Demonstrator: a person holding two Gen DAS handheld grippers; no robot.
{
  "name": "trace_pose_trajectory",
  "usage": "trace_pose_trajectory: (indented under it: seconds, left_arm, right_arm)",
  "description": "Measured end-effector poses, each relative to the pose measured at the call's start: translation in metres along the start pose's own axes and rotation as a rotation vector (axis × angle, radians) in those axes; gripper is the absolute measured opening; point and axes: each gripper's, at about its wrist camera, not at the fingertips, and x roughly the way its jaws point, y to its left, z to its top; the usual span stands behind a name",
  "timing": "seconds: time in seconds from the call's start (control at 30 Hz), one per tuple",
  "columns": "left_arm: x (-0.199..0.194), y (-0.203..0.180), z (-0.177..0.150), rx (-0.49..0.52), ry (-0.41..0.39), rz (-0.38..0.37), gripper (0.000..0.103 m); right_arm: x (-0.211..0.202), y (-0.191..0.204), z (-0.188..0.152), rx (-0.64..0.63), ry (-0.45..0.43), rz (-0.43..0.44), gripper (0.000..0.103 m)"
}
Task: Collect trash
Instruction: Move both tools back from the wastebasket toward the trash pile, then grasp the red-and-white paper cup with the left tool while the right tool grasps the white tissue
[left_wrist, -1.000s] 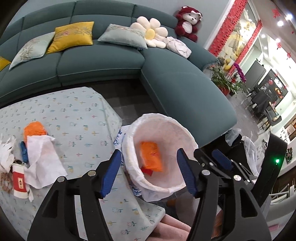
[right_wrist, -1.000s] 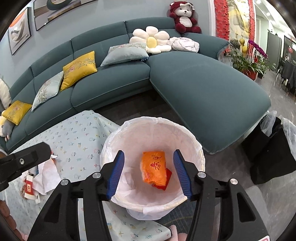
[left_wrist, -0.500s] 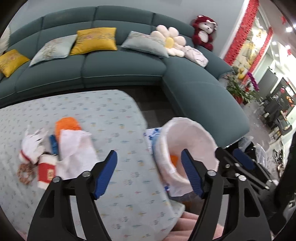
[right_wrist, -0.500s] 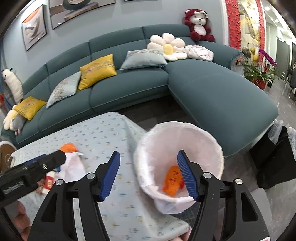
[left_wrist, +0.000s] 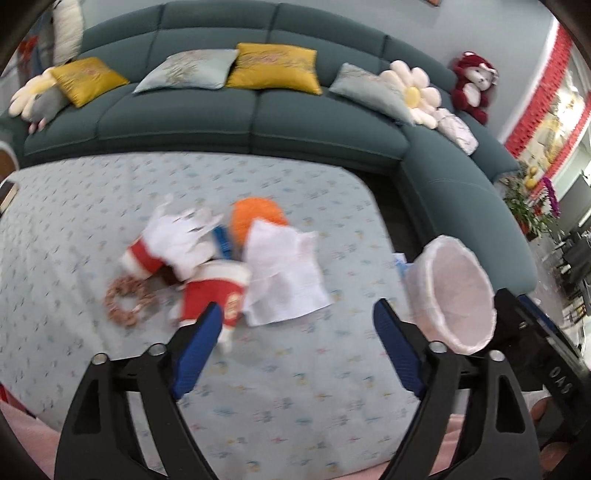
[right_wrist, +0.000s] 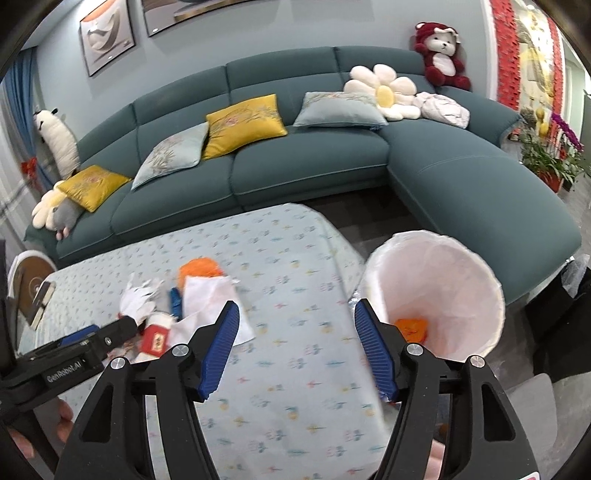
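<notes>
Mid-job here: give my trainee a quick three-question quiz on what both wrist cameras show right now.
1. True or false: the left gripper is shut on the paper cup.
2. What already lies inside the bin? A) orange wrapper B) white tissue C) nothing
3. Fill in: the trash pile lies on the ____.

Key: 1 false, its fingers are spread and empty; 2 A, the orange wrapper; 3 table.

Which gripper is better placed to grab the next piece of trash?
Left gripper: open, its finger beside the red cup. Right gripper, also open, sits nearer the bin.
</notes>
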Motion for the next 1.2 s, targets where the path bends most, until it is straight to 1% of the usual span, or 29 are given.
trace_pose_trajectory:
  seconds: [0.07,0.13,0.27,0.37,0.53,0.67,0.77,0.83,0.87,0.93,0.97,1.0,1.03,1.13,1.2]
  left_arm:
    - [0.001,0.014,-0.004,-0.012,0.008,0.016,0.083]
    - [0.004,0.029,-0.009,-0.026,0.022,0.033,0.086]
    - [0.019,0.052,-0.018,-0.042,0.059,0.064,0.086]
    - [0.03,0.06,-0.023,-0.04,0.078,0.073,0.086]
    - [0.054,0.066,-0.028,-0.038,0.12,0.062,0.086]
    - [0.073,0.057,-0.028,0.012,0.13,0.077,0.085]
    - [0.085,0.053,-0.026,0.044,0.129,0.092,0.08]
    - [0.095,0.053,-0.025,0.055,0.135,0.104,0.071]
    - [0.099,0.053,-0.025,0.057,0.141,0.11,0.07]
    - [0.107,0.055,-0.024,0.051,0.155,0.105,0.061]
    - [0.109,0.056,-0.023,0.047,0.155,0.104,0.06]
    - [0.11,0.057,-0.023,0.046,0.151,0.109,0.056]
    - [0.11,0.058,-0.022,0.047,0.148,0.106,0.047]
    - [0.107,0.06,-0.021,0.046,0.141,0.078,0.033]
    - [0.102,0.061,-0.02,0.045,0.132,0.066,0.032]
  right_arm:
    - [0.002,0.013,-0.003,-0.011,0.005,0.008,0.063]
    - [0.005,0.025,-0.007,-0.019,0.013,0.015,0.063]
    - [0.013,0.041,-0.014,-0.025,0.037,0.029,0.063]
    - [0.02,0.053,-0.021,-0.038,0.056,0.032,0.063]
    - [0.038,0.067,-0.028,-0.051,0.091,0.031,0.063]
    - [0.048,0.068,-0.031,-0.044,0.107,0.027,0.063]
    - [0.054,0.069,-0.032,-0.048,0.118,0.023,0.063]
    - [0.059,0.069,-0.033,-0.05,0.127,0.017,0.063]
    - [0.06,0.068,-0.033,-0.049,0.132,0.016,0.063]
    - [0.065,0.067,-0.034,-0.049,0.142,0.014,0.063]
    - [0.067,0.067,-0.034,-0.05,0.145,0.013,0.063]
    - [0.069,0.067,-0.034,-0.051,0.149,0.012,0.063]
    - [0.072,0.067,-0.034,-0.051,0.155,0.013,0.063]
    - [0.078,0.069,-0.035,-0.045,0.169,0.022,0.063]
    - [0.083,0.071,-0.036,-0.039,0.177,0.026,0.063]
